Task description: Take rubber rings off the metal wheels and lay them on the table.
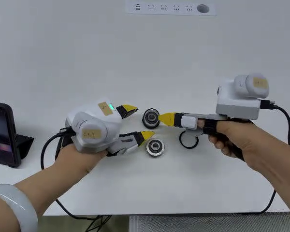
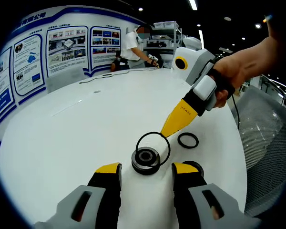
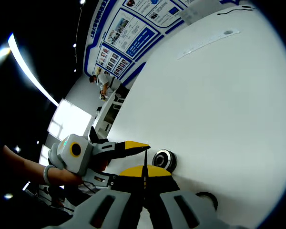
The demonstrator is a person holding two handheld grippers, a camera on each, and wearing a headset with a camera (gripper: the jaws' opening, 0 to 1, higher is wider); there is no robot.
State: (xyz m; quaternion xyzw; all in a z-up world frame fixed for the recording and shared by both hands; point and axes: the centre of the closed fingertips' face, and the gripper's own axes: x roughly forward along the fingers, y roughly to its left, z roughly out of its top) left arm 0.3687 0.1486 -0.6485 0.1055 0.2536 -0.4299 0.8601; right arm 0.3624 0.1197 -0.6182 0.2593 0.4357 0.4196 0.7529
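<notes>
Nearest to us, by the table's (image 1: 135,188) front edge, our left forearm comes in with a pale bracelet (image 1: 14,205) on the wrist. A black cable (image 1: 63,205) drops over that edge below it. The left hand holds the left gripper (image 1: 139,122) left of the middle of the table. Its yellow-tipped jaws stand wide apart and hold nothing.

Just beside its nearer jaw lies the near wheel (image 1: 155,147), flat on the table. A little right of that wheel a loose ring (image 1: 189,147) lies flat, partly under the right gripper (image 1: 163,119).

We hold the right gripper in from the right-hand side, with its jaws pressed together. In the left gripper view they pinch a thin rubber ring (image 2: 151,133) at their tip. The loop hangs from there down around the far wheel (image 1: 151,118). We cannot tell whether any of the loop sits in the wheel's groove. This far wheel stands in line with the gap between the left gripper's jaws, just off the right gripper's tip.

At the table's left edge a dark tablet (image 1: 1,133) stands propped up. Along the far edge sits a white power strip (image 1: 171,8).
</notes>
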